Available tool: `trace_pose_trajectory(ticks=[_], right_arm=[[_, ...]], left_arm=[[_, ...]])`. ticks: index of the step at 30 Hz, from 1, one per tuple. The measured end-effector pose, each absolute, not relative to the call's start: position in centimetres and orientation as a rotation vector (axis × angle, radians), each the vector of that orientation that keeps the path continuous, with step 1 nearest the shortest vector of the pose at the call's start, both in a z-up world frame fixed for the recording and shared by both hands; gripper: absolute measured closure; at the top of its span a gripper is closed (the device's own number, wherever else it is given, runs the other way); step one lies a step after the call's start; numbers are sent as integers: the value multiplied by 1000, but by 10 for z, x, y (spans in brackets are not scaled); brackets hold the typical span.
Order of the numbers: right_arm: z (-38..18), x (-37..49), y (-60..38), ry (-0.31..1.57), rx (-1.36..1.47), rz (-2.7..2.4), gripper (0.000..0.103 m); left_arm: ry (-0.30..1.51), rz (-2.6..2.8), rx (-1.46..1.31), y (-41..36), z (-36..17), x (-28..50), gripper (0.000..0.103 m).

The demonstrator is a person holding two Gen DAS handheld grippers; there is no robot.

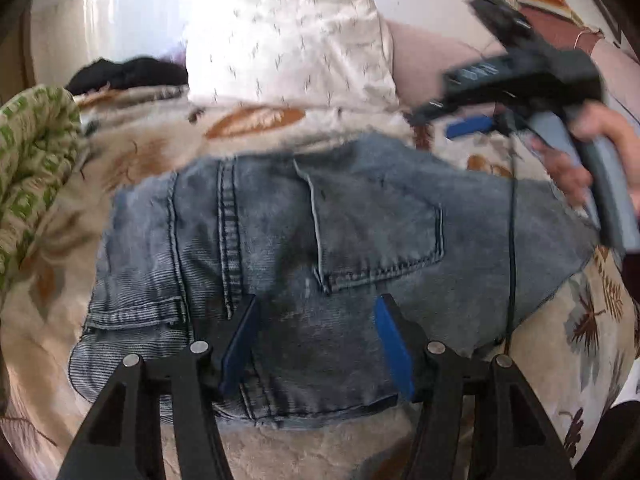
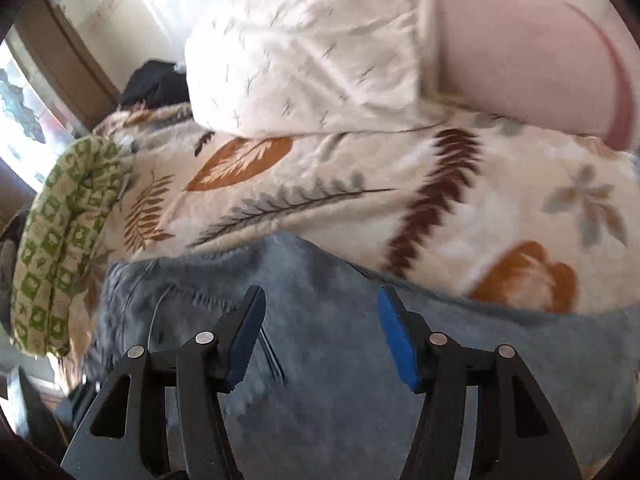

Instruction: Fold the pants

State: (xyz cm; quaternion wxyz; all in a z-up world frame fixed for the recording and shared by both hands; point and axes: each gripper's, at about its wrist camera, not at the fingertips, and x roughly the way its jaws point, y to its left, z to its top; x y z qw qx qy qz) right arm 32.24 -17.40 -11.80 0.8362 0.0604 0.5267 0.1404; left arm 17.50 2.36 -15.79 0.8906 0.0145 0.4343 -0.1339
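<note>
Left wrist view shows the jeans lying folded on the leaf-print blanket beneath the open, empty left hand-held gripper; heavy, limp denim probably grips best at the thick seamed edge.

- Bed under a cream blanket printed with orange, brown and grey leaves.
- Folded light-blue jeans flat on the blanket, back pocket up, nearest both cameras.
- White pillow with small dark marks at the far side, resting on the blanket just beyond the jeans.
- Pale pink cushion touching the pillow's right edge.
- Green-and-cream patterned quilt bunched along the left edge, beside the jeans.
- Dark bundle of cloth left of the pillow, too blurred to identify.
</note>
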Motion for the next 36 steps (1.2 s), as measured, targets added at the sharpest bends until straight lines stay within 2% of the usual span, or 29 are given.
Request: trace_pose_trajectory(ticks=[8, 11, 13, 16, 21, 23, 25, 27, 29, 31, 36], right_arm=[[-156, 369, -145, 1217, 110, 308, 47], [-167, 373, -137, 1260, 97, 319, 60], [-169, 374, -134, 1271, 74, 315, 81], [-169, 376, -135, 1251, 86, 289, 87], [-181, 379, -127, 1234, 41, 242, 86], [-181, 379, -127, 1199, 38, 237, 83], [-180, 379, -130, 1193, 36, 211, 70], [-172, 376, -134, 1199, 56, 191, 65], [-157, 369, -142, 1155, 97, 197, 64], [-141, 358, -149, 1107, 119, 207, 55], [-109, 312, -174, 1022, 143, 201, 49]], left_arm=[[910, -281, 49, 20, -164, 174, 41], [910, -280, 50, 20, -163, 176, 41], [910, -280, 51, 20, -163, 176, 41], [913, -282, 43, 21, -163, 177, 41], [907, -277, 59, 19, -163, 176, 41], [905, -276, 64, 19, -163, 176, 41], [906, -277, 65, 19, -163, 176, 41], [909, -280, 56, 20, -162, 175, 41], [912, -283, 50, 21, -160, 175, 41], [908, -284, 46, 22, -158, 173, 41], [835, -268, 43, 30, -140, 166, 39]])
